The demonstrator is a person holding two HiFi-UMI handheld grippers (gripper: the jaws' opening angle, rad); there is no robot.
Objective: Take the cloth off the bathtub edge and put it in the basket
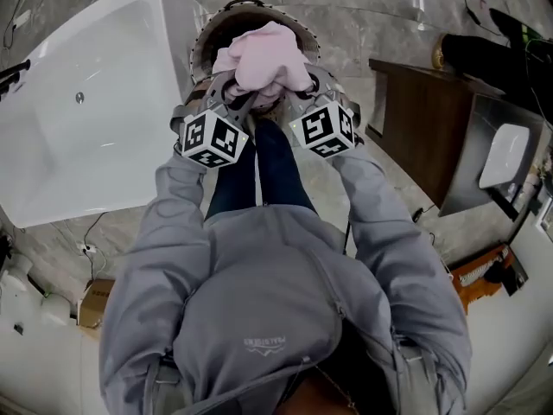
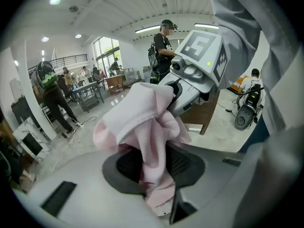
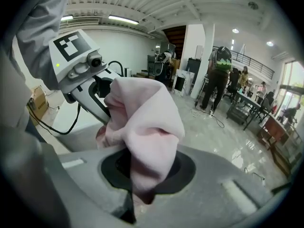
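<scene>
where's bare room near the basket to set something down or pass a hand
Bare: the bathtub basin left of the basket, and the floor strip between basket and wooden cabinet. Crowded: right over the basket, where left gripper and right gripper both clamp the cloth, which hides most of its inside.

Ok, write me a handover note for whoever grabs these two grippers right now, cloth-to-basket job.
Left gripper: tongs shut on the pink cloth.
Right gripper: tongs shut on the same cloth.
Cloth: bunched between both grippers, over the mouth of the basket. The bathtub stands beside the basket.
Done: cloth is off the bathtub edge.
Left: lower it into the basket, open both tongs, draw the grippers away.
</scene>
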